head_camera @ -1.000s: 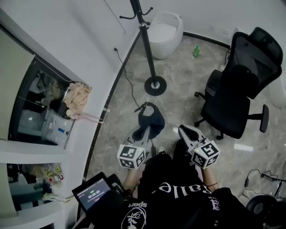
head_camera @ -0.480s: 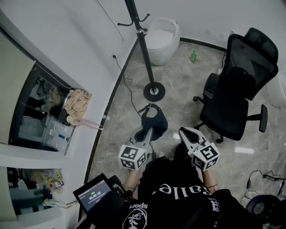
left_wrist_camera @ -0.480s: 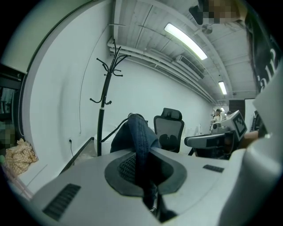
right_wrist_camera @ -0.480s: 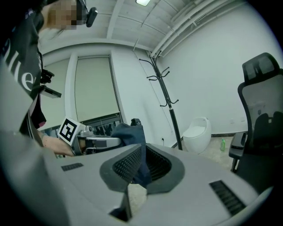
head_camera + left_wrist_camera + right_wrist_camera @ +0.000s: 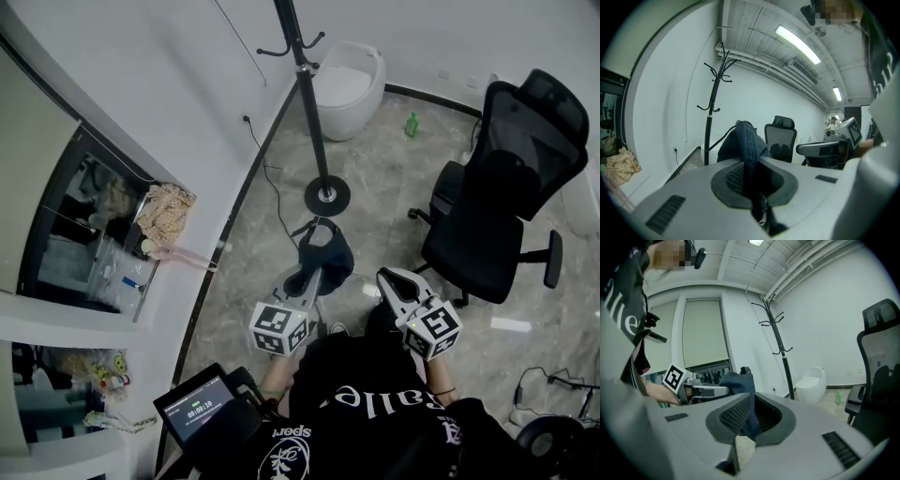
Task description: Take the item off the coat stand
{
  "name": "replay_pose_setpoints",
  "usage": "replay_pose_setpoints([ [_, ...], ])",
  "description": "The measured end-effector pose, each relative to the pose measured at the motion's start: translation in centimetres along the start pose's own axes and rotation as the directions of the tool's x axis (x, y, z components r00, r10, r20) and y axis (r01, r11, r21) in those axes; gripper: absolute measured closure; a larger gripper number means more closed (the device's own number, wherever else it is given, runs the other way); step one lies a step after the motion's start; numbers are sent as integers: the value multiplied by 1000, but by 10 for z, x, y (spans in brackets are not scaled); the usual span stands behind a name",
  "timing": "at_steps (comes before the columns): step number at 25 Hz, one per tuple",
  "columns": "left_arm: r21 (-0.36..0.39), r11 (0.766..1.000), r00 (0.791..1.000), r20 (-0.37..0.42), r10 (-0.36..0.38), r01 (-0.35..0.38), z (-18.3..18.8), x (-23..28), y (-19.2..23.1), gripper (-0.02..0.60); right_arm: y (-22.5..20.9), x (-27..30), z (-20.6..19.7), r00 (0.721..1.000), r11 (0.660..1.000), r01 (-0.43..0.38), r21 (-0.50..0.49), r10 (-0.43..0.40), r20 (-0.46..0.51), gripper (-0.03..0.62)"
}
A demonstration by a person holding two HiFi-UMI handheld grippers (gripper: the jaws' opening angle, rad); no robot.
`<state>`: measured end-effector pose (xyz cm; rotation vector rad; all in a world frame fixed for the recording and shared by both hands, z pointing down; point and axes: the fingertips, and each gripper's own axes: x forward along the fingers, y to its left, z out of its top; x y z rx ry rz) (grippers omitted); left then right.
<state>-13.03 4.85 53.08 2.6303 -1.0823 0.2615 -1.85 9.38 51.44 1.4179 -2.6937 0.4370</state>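
Little has changed in the last second. In the head view the coat stand [image 5: 313, 127] and the office chair [image 5: 497, 206] show a shade lower in the picture, while the dark blue fabric item [image 5: 325, 255] and both grippers sit almost where they were.

Counted, there are:
- two grippers
- one dark blue fabric item
- one black coat stand with bare hooks
- one black office chair
- one white rounded bin [image 5: 345, 80] by the wall
- one small green bottle [image 5: 411, 124] on the floor
- one tablet [image 5: 195, 410] at the person's left side
- one beige cloth [image 5: 165, 208] bunched in the wall niche

The item is off the stand and hangs above the marble floor, in front of the person and on the near side of the stand's round base. The left gripper [image 5: 312, 275] is clenched on it. In the left gripper view a seamed denim fold runs straight down between the two pads and is pinched there, with the rest of the item bulging up beyond the jaw tips.

The right gripper [image 5: 384, 277] is just beside the item, on its right, and in the head view its tip is clear of the fabric. Its jaws stand slightly apart and grasp nothing. In the right gripper view a sliver of floor shows through the gap, and the item shows ahead in the left gripper's hold.
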Motion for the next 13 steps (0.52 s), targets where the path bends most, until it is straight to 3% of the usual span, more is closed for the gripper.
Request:
replay_pose_setpoints([
  [13,-16,1000,1000,-15,1,-1,-5,1,7,569,0,7,-5,1000,1000,0,-1,0,-12,571],
])
